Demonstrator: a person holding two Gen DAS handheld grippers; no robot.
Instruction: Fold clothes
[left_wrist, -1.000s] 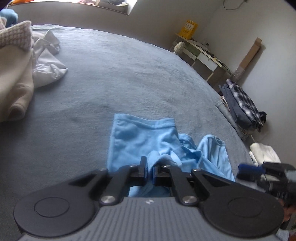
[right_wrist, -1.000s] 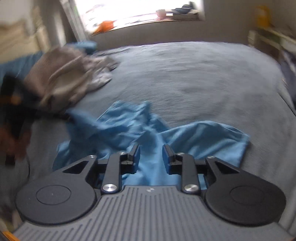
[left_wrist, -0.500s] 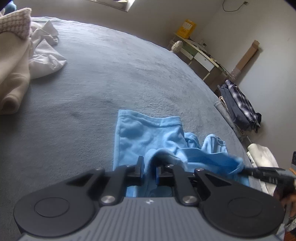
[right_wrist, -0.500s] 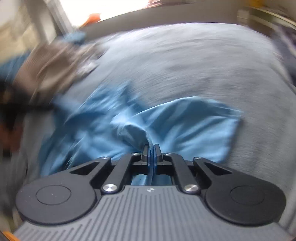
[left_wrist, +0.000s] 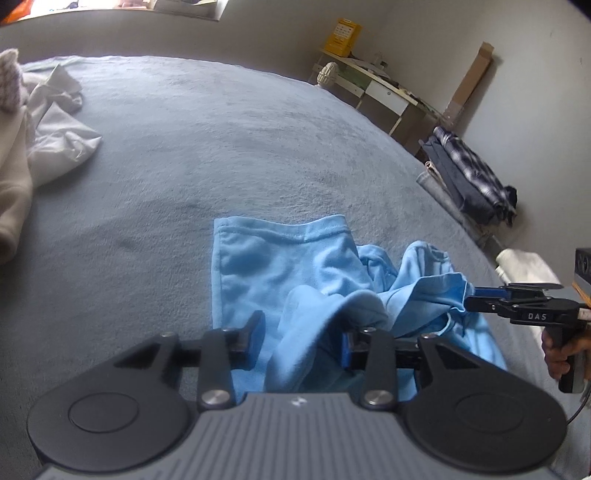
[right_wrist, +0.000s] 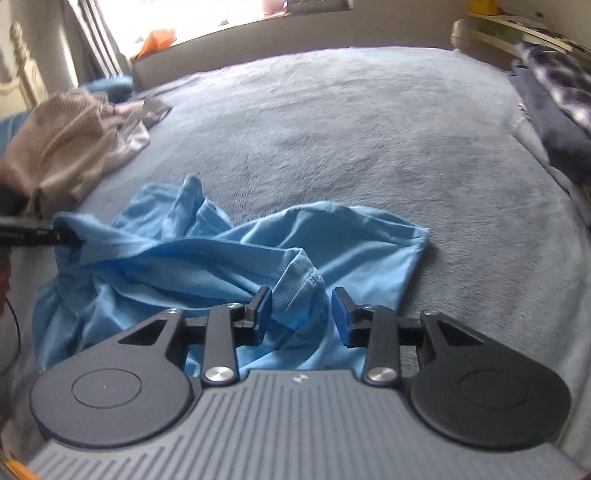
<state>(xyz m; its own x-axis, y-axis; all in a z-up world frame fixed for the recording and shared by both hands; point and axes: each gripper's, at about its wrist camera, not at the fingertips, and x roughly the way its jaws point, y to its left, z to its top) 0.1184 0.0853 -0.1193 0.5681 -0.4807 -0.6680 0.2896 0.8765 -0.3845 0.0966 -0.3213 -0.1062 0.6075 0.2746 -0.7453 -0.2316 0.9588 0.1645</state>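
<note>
The light blue garment (left_wrist: 280, 258) lies crumpled on the grey bed (left_wrist: 221, 140), at the 6 o'clock end of both views. Your left gripper (left_wrist: 303, 339) is spread wide, with a raised fold of the garment standing between its fingers. Your right gripper (right_wrist: 301, 314) is spread too, straddling a hemmed fold. A beige clothes pile (right_wrist: 62, 147) sits at 10 o'clock.

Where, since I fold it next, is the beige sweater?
In the right wrist view the beige sweater lies far left on the bed, against a white garment.
</note>
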